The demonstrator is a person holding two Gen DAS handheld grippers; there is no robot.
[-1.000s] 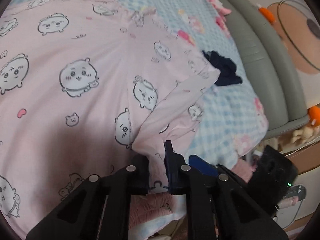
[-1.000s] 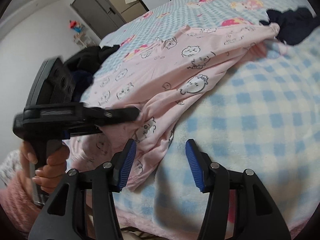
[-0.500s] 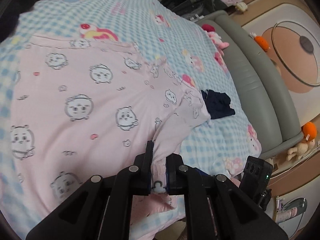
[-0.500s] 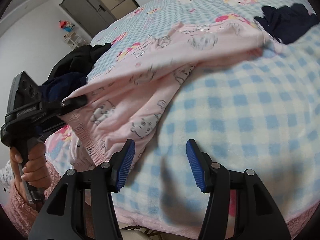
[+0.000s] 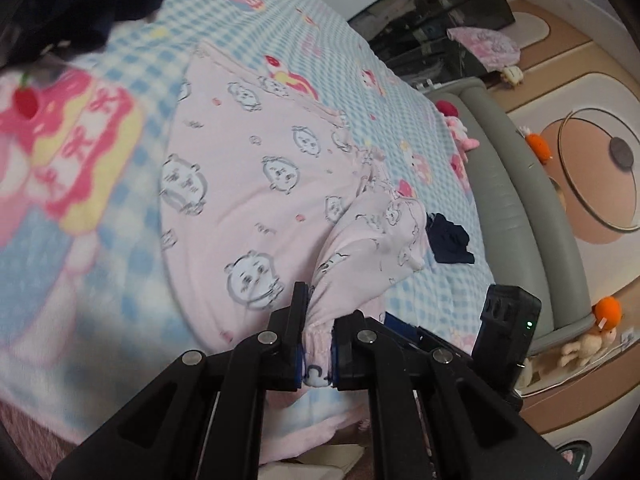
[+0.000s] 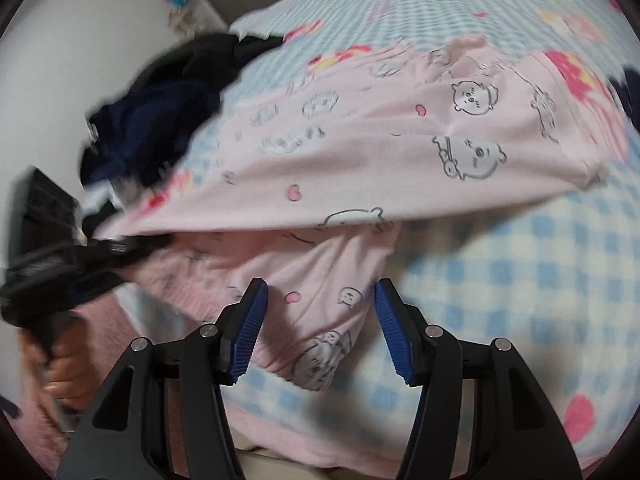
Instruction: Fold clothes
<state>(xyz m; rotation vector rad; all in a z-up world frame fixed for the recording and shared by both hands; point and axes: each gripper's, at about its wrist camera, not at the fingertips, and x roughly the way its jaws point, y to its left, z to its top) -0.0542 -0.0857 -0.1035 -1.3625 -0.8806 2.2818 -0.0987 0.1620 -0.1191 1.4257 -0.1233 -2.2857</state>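
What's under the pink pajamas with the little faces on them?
The pink pajamas lie on a blue checked blanket with cartoon pictures, which shows all around them. Whatever lies beneath their middle is covered. The left tongs pinch one edge.

Home bedroom. Bed spread with blue-and-white checked fleece blanket (image 5: 132, 60) printed with pink cartoon figures; grey padded bed frame (image 5: 516, 200); orange-headed plush toy (image 5: 596, 332) beside it; dark heaped clothes (image 6: 160, 116); white wall (image 6: 80, 40) behind.
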